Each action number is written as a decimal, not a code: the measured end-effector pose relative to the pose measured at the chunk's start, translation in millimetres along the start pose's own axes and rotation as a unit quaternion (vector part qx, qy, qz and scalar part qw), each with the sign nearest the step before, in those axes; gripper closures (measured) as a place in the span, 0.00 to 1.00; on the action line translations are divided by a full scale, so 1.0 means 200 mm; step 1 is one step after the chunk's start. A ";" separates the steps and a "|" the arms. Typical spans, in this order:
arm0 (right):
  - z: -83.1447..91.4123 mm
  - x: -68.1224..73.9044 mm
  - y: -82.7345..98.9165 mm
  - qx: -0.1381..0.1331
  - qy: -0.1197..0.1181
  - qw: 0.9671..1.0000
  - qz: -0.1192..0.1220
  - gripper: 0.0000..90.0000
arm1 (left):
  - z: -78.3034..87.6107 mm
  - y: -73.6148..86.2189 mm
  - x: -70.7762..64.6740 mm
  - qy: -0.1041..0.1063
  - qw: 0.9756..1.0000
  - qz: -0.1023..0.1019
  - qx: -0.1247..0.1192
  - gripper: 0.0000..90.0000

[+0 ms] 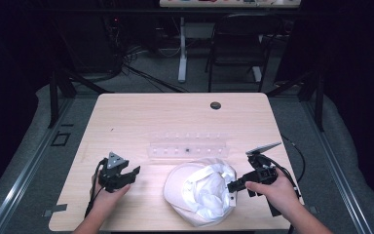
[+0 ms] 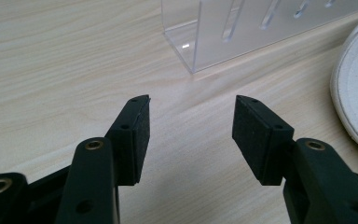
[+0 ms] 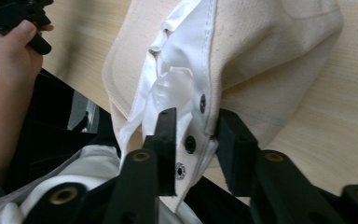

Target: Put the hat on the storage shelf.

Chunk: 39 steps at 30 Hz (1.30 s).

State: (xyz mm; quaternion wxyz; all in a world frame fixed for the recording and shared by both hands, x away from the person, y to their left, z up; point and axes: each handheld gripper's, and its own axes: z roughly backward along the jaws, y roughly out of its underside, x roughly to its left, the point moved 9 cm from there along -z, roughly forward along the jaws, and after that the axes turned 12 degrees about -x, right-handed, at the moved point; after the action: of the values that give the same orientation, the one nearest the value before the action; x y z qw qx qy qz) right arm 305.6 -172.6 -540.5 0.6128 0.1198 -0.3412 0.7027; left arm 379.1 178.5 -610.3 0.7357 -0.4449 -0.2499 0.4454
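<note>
Right gripper [image 3: 193, 140]: it grasped the rear edge of the cap, one jaw inside on the white lining and the other outside on the cream cloth; the strap with dark snap holes passed between the jaws.
Right hand [image 1: 277, 191]: it held the right gripper [image 1: 233, 185] near the right part of the table's near edge, jaws pointing left toward the cap.
Cap [image 1: 200, 191]: cream-coloured, lying upside down with its white lining upward, near the middle of the near edge of the table; its crown overhung that edge a little in the right gripper view.
Cap, right gripper view [image 3: 242, 56]: the cloth was bunched and folded above the jaws.
Left gripper [image 2: 191, 135]: released, jaws wide apart with nothing between them, low above the bare wood.
Left hand [image 1: 108, 194]: it held the left gripper [image 1: 132, 174] near the left part of the near edge, apart from the cap.
Clear plastic rack [image 1: 189, 145]: a transparent holder with slots, standing near the middle of the table, just behind the cap; its corner was ahead of the left jaws [image 2: 214, 37].
Table [image 1: 141, 117]: light wood, with a dark round hole [image 1: 215, 105] near the far edge.
Chair [image 1: 238, 46]: dark, on the floor beyond the far edge.
</note>
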 end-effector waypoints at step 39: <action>0.18 0.10 -0.20 -0.005 0.078 0.997 0.030 0.95 | -0.01 0.00 -0.02 0.004 1.000 -0.009 0.001 0.52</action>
State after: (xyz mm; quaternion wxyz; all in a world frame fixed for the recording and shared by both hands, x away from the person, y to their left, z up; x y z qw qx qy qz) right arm 329.2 -177.9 -488.9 0.6164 0.0514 -0.2995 0.7264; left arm 378.2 175.0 -610.7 0.7409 -0.4437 -0.2505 0.4377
